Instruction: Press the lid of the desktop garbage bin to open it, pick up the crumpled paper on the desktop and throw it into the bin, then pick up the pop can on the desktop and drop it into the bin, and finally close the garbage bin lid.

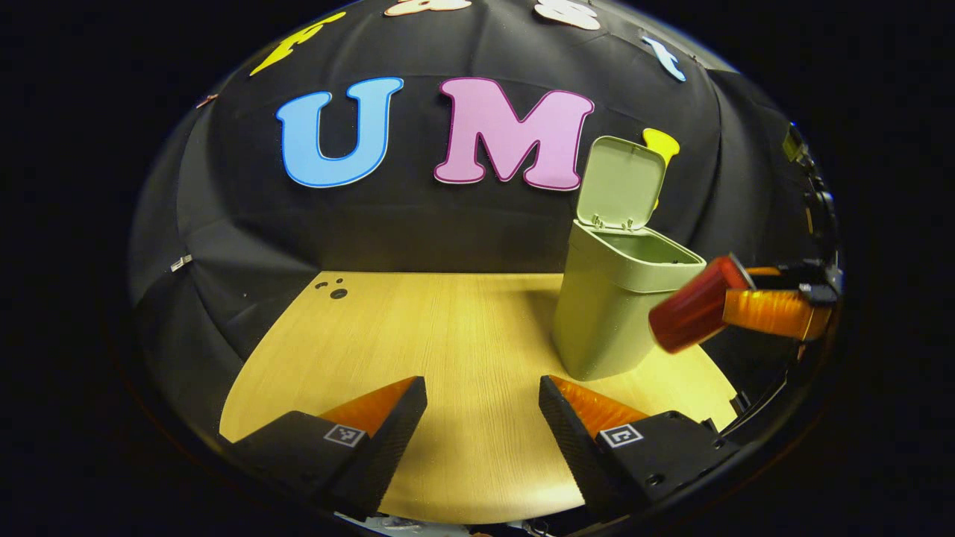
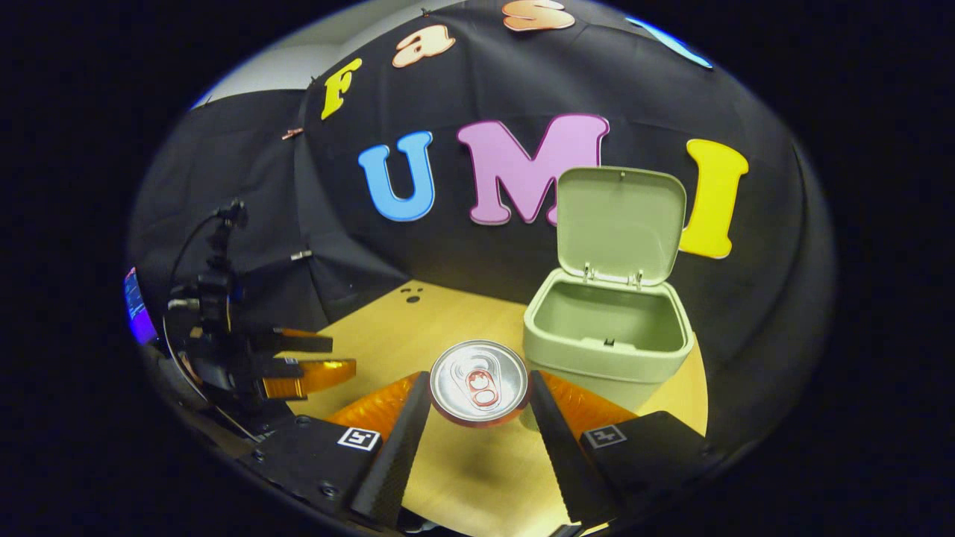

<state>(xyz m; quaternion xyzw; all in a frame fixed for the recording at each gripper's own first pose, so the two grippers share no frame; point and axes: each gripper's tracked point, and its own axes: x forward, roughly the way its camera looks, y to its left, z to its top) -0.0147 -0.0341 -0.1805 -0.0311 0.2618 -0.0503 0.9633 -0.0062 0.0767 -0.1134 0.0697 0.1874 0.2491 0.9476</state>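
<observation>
Bin [image 2: 608,358]: pale green, standing on the table [image 1: 448,335] toward the booth wall. Lid [image 2: 621,224] swung up on its rear hinge, so the opening step reads as done.

Bin contents: in the right gripper view the near part of the interior looks bare; the bottom is hidden behind the front rim. Whether the paper lies inside cannot be told. No crumpled paper is to be seen on the visible tabletop, so that step is judged likely complete.

Can [image 2: 479,382]: red body, silver top with pull tab facing the right gripper's camera. Held in the right gripper [image 2: 479,418], its fingers pressing the can's sides, one on each flank. In the left gripper view the can [image 1: 697,313] hangs in the air tilted, just beside the bin's upper wall and a little below its rim, not yet over the mouth.

Left gripper [image 1: 483,418]: jaws spread wide, nothing between them, low over bare table, well apart from the bin. In the right gripper view it sits at far left [image 2: 317,358], idle.

Status: third step in hand. Remaining, by judgement: raise the can clear of the rim, release it into the bin, then shut the lid.

Table: light wood, small dark holes [image 1: 334,289] near the back edge.
</observation>
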